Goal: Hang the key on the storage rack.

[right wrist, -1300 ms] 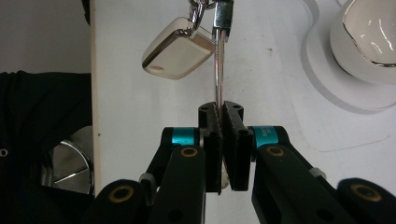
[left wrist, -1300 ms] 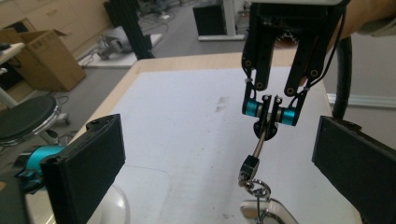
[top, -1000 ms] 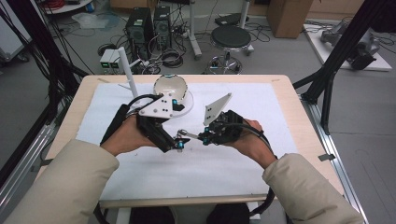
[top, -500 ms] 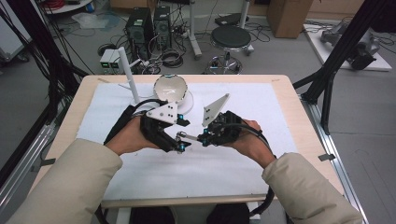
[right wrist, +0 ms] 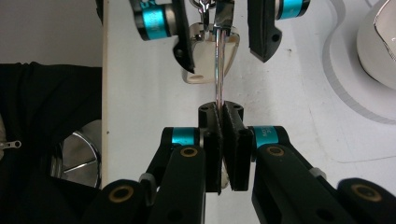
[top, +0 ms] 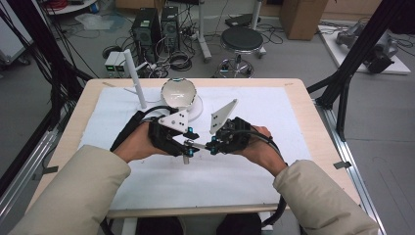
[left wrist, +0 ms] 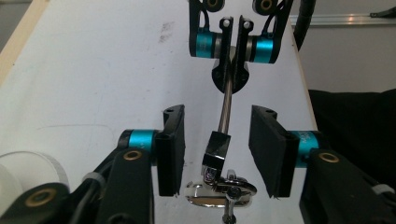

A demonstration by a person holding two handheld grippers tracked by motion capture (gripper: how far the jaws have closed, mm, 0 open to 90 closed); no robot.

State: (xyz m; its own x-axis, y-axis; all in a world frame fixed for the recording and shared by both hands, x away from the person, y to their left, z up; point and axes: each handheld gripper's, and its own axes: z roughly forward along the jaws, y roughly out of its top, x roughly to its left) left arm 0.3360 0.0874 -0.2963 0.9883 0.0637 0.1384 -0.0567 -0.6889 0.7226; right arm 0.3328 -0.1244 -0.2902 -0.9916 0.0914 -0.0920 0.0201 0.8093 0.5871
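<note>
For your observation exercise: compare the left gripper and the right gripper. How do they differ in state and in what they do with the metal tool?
The right gripper is shut on the metal tool, clamping its thin rod; the left gripper stands open, its jaws having just been closing, with the tool's chunky end between them but untouched. In the high view, the left gripper points right and the right gripper points left. Both have black jaws with blue fittings.

A slim, shiny metal tool (left wrist: 225,109) is held up off the white table cover, at the centre of the high view (top: 192,146). Its thin chrome rod runs almost upright through the middle of the left gripper view, ending in a blocky polished joint and a flat chrome head (left wrist: 221,192) at the bottom centre. In the right gripper view the rod (right wrist: 218,65) rises to the top centre.
</note>
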